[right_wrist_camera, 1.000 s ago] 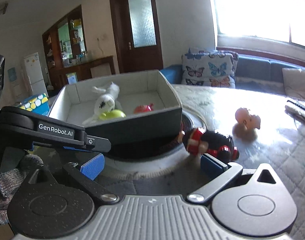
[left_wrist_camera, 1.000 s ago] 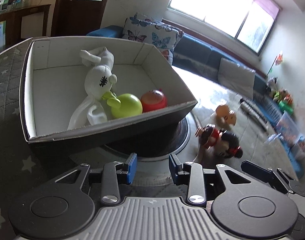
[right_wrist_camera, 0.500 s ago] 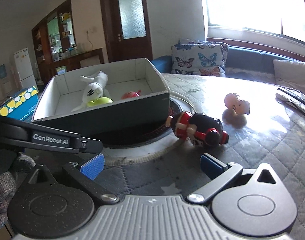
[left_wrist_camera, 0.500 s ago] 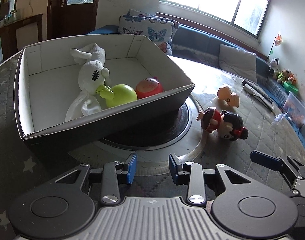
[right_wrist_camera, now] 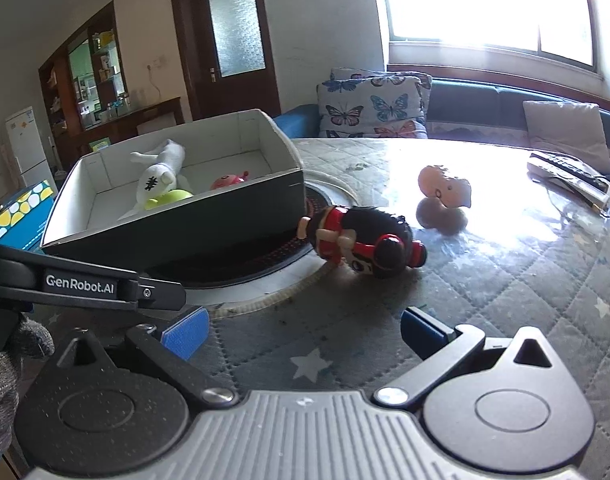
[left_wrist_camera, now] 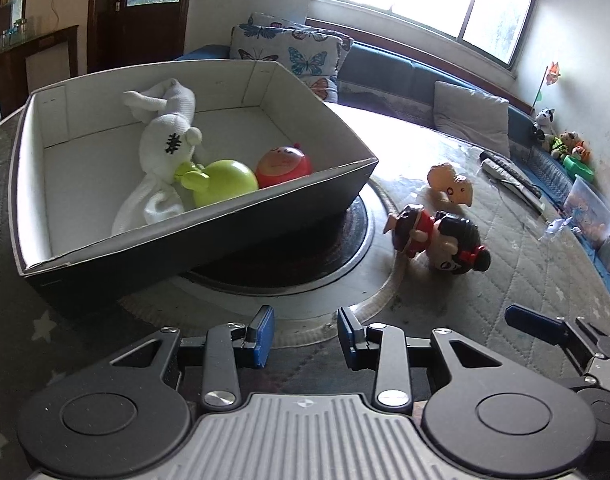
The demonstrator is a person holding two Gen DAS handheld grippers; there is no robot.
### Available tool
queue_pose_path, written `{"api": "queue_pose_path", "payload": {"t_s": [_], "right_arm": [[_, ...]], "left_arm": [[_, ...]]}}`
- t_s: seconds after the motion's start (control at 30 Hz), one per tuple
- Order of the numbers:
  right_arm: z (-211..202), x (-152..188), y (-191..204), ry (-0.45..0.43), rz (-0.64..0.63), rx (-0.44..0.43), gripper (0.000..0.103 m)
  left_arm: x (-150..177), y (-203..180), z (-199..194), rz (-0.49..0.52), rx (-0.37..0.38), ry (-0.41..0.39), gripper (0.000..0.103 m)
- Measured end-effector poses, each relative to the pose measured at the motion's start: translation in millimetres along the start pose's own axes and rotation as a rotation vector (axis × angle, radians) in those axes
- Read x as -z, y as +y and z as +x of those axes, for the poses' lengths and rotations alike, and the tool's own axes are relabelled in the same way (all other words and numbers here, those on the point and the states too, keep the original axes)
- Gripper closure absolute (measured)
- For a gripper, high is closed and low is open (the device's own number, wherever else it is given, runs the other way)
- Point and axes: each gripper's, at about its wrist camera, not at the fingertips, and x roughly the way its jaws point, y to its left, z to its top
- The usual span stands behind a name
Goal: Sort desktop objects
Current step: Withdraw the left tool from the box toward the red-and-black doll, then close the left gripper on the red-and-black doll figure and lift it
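the red-and-black plastic doll figure [right_wrist_camera: 365,246] lies on its side on the quilted desk [right_wrist_camera: 525,280], just right of the dark cardboard box [left_wrist_camera: 209,236]. right gripper [right_wrist_camera: 303,330] fingers spread wide and empty; left gripper [left_wrist_camera: 305,338] fingers narrowly parted, empty.

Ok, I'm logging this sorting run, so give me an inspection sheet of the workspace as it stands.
Surface: quilted star-print table cover, round dark plate in the middle.
Job's things: box holds white plush, green toy and red toy; doll lies on its side outside; orange toy beyond it.
Clutter: remote at the far edge.
Grippers: left tongs part open, empty; right tongs wide open, empty, facing the doll.
Cables: nothing seen.
Surroundings: sofa with butterfly cushion, window, door.
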Motion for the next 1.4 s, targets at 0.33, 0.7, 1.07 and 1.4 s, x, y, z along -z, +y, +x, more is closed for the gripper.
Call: {"api": "queue_pose_path", "payload": {"t_s": [0.33, 0.7, 1.07, 1.4], "right_arm": [[6.0, -4.0, -18.1, 0.002, 0.039, 0.032, 0.001], [18.6, -8.8, -27.8, 0.018, 0.058, 0.061, 0.001], [27.4, -12.6, -35.1, 0.023, 0.061, 0.072, 0.001], [35.1, -24.0, -42.0, 0.006, 0.072, 0.029, 0.008]], "left_arm": [[-15.1, -9.9, 10.7, -0.037, 0.078, -0.004, 0.066], [-25.0, -21.4, 25.3, -0.023, 0.092, 0.01, 0.066], [-30.0, -28.2, 33.7, -0.013, 0.092, 0.016, 0.066], [-46.2, -31.0, 42.2, -0.054, 0.159, 0.003, 0.066]]}}
